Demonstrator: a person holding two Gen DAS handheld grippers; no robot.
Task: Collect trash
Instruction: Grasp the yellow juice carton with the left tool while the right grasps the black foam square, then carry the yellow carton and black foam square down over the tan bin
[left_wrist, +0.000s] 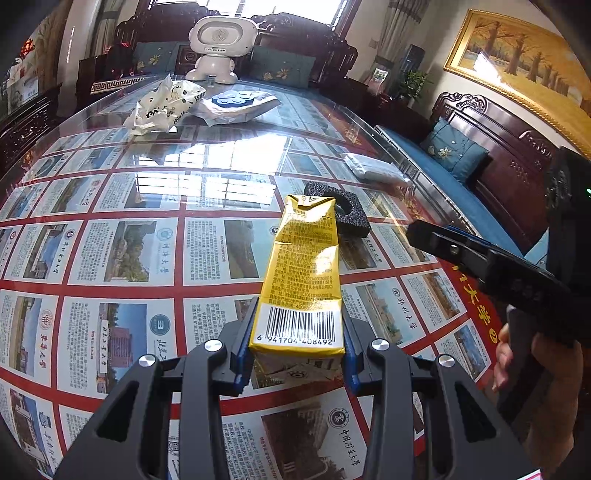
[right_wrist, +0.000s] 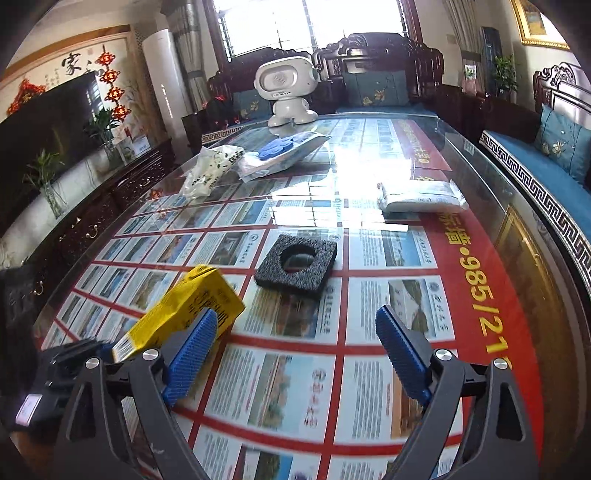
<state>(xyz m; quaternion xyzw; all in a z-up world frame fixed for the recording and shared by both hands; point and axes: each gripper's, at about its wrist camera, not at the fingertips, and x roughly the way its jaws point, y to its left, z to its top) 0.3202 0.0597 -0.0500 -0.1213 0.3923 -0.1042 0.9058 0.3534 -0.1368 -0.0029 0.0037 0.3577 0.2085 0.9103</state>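
Note:
My left gripper (left_wrist: 297, 343) is shut on a yellow drink carton (left_wrist: 303, 273) and holds it above the glass table; the carton also shows at the left of the right wrist view (right_wrist: 184, 310). A black foam square with a round hole (right_wrist: 297, 264) lies on the table ahead; it sits just behind the carton in the left wrist view (left_wrist: 351, 214). My right gripper (right_wrist: 295, 332) is open and empty over the table, short of the foam. It shows from the side in the left wrist view (left_wrist: 436, 240).
A crumpled white wrapper (right_wrist: 210, 170), a plastic bag with a blue piece (right_wrist: 280, 153) and a white packet (right_wrist: 421, 195) lie farther back. A white robot toy (right_wrist: 288, 92) stands at the far end. Wooden sofas (right_wrist: 546, 166) line the table's right and far sides.

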